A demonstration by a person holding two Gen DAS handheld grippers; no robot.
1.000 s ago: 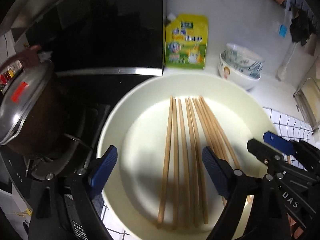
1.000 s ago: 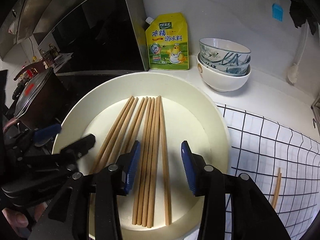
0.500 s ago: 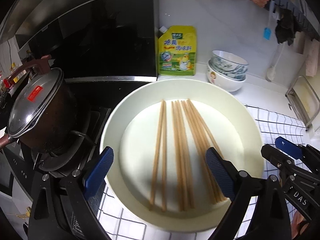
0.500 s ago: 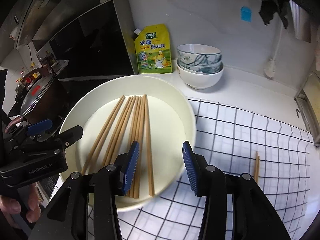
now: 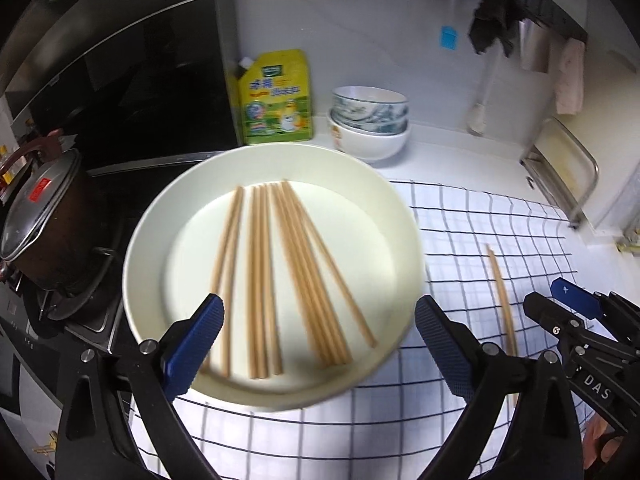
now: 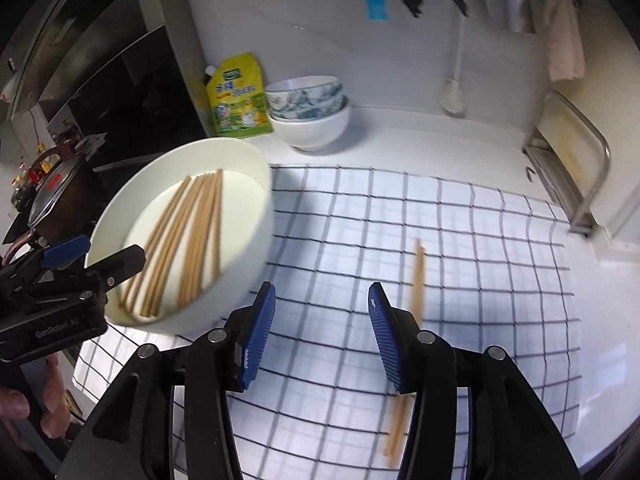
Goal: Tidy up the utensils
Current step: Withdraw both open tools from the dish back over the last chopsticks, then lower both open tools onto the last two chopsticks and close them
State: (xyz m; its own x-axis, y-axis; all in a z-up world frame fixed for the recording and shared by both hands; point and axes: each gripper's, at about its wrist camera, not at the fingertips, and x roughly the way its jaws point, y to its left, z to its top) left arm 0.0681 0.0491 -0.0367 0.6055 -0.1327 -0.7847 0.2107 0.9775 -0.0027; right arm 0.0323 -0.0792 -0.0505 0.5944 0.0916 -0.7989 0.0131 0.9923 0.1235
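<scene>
Your left gripper (image 5: 318, 350) hovered with its fingers (image 5: 198, 336) spread wide and nothing between the pads; they had just been opening further. Beyond and between those fingers lay the white plate (image 5: 160, 216), which carried a fan of wooden chopsticks (image 5: 280, 272) running away from the fingertips. The plate sat on the left edge of the checked cloth (image 5: 472, 240) that covered the desk (image 5: 440, 148).

Your right gripper (image 6: 320, 336) also had its fingers (image 6: 256, 336) apart and empty, though less widely; they too had just been opening. A loose pair of chopsticks (image 6: 418, 276) lay on the cloth just beside the right-hand finger, passing partly behind it and reappearing below; motion blur hid whether it touched the pad. The plate stood ahead and to the left of these fingers.

Far beyond both sets of fingers, against the wall, stood a yellow seasoning pouch (image 5: 278, 100) and, just to its right, stacked bowls (image 5: 368, 120). To the left of the left fingers a lidded pot (image 5: 40, 216) sat on the stove. Your hand (image 6: 28, 400) showed at the lower left of the right wrist view, holding the left gripper's handle.
</scene>
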